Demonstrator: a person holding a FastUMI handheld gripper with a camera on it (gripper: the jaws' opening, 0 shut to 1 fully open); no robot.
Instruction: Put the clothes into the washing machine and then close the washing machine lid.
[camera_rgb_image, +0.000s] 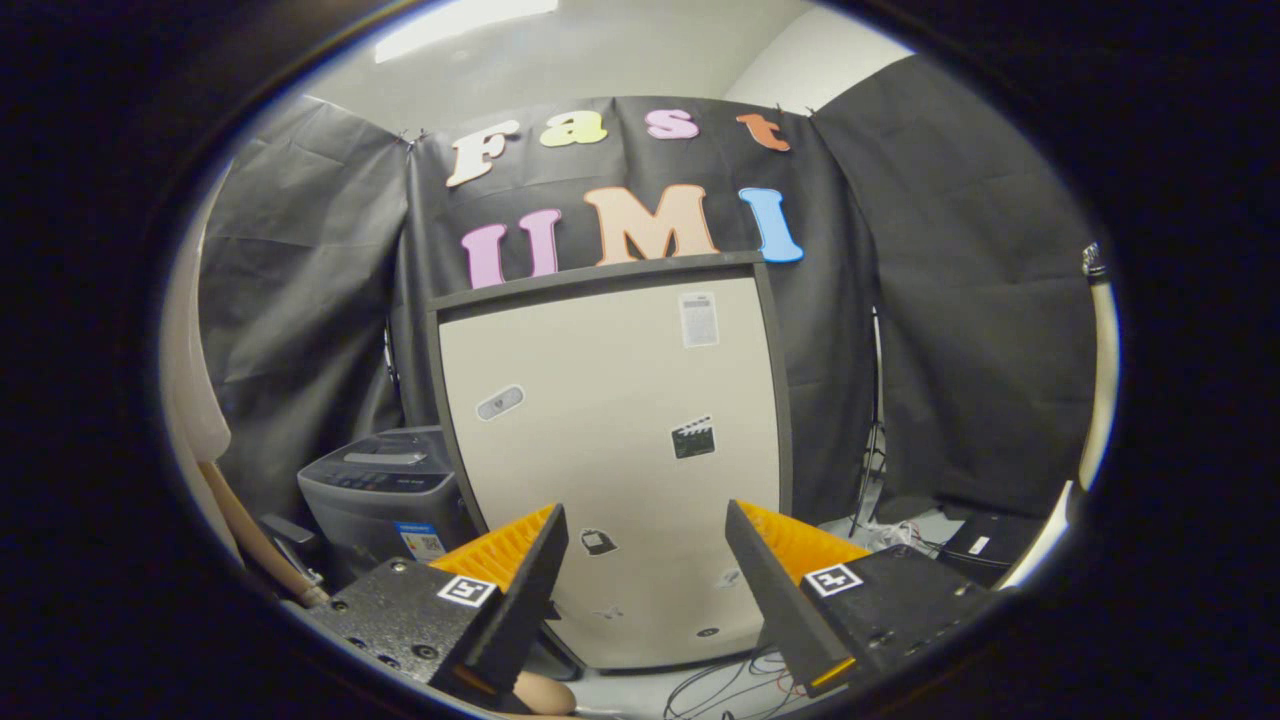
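The jaws (647, 585) stand wide apart with nothing between them, each dark wedge-shaped finger (520, 590) faced on its inner side with ribbed orange padding and carrying a small square black-and-white marker on its upper surface. Through the gap between the fingers, and rising well above them, stands a tall beige panel (610, 440) with a dark frame around its top and sides; it bears several small stickers, among them one shaped like a clapperboard (693, 438). The washing machine (385, 495) sits beyond the left finger and off to that side, just beside the left edge of the beige panel, and part of its right side is hidden behind that panel. It is a dark grey box with a control strip along its top, and a small coloured label shows on its front near the lower right corner. Its lid lies flat on top, so it looks closed, though the small size makes this hard to confirm. The machine is well apart from the jaws, which point at the panel and not at it. On the floor (640, 690) below the panel's lower edge, thin cables (740, 680) lie in loose loops between and just ahead of the fingertips. Beyond the right finger a low dark box (985, 545) rests on the floor near the black cloth wall.
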